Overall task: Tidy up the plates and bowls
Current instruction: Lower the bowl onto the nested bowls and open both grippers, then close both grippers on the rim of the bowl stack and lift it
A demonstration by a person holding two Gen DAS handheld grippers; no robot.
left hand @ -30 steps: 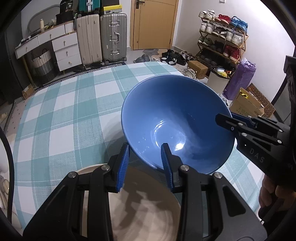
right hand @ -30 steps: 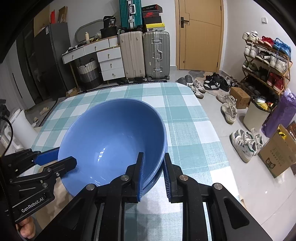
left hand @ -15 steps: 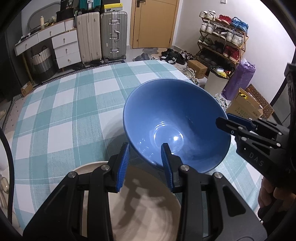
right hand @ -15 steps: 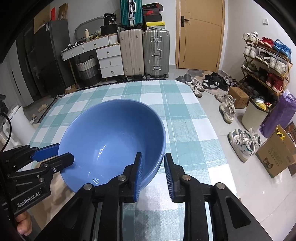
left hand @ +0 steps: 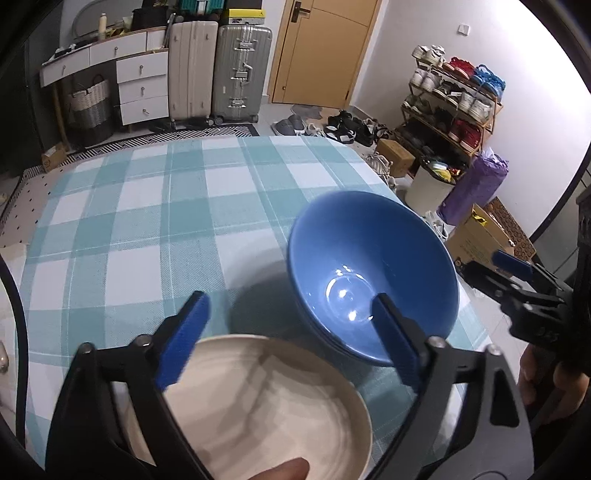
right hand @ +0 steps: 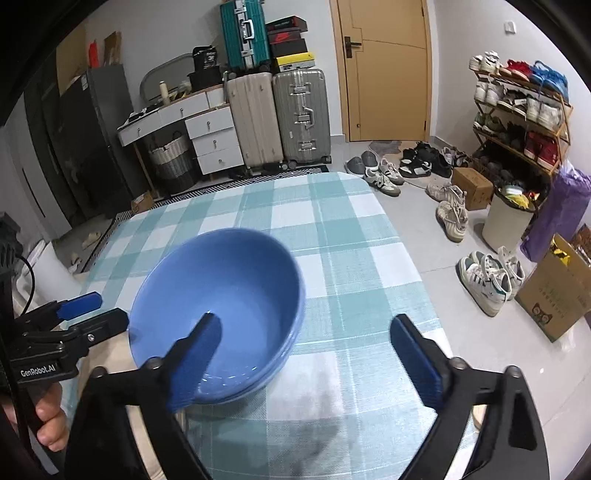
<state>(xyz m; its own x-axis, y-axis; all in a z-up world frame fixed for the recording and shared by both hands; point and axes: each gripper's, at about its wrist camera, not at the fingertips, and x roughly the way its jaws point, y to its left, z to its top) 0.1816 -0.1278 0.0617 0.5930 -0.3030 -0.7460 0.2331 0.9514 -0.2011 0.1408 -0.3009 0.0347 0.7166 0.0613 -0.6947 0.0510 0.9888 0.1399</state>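
So the room around this is pretty packed: a beige ribbed suitcase (right hand: 255, 122) and a silver ribbed suitcase (right hand: 301, 114) stand side by side against the far wall, a teal hard-shell suitcase (right hand: 244, 33) sits on top behind them, next to a white chest of drawers (right hand: 214, 138) and a closed wooden door (right hand: 386, 70). On the right there's a wooden shoe rack full of sneakers (right hand: 517, 110), loose shoes on the floor, a white bin and a brown cardboard box (right hand: 554, 291).

On the worktop with the teal-and-white checked cloth (left hand: 147, 206), the stack of glossy blue ceramic bowls (left hand: 369, 273) sits near the right edge, clear of both tools. Just beside it, toward the camera, is a cream round ceramic plate (left hand: 266, 398), and nothing blocks either.

The left gripper (left hand: 291, 339) angles down over the plate. Its jaws have just been opening and stand wide apart, nothing clamped, with the bowl rim showing behind the right finger. A fingertip pokes in at the bottom edge.

The right gripper (right hand: 319, 362) also tilts down, and its jaws have just been opening too: wide apart and holding nothing, with the left finger in front of the bowls.

Readable writing: "GenRobot.AI" on the left tool's body in the right wrist view.
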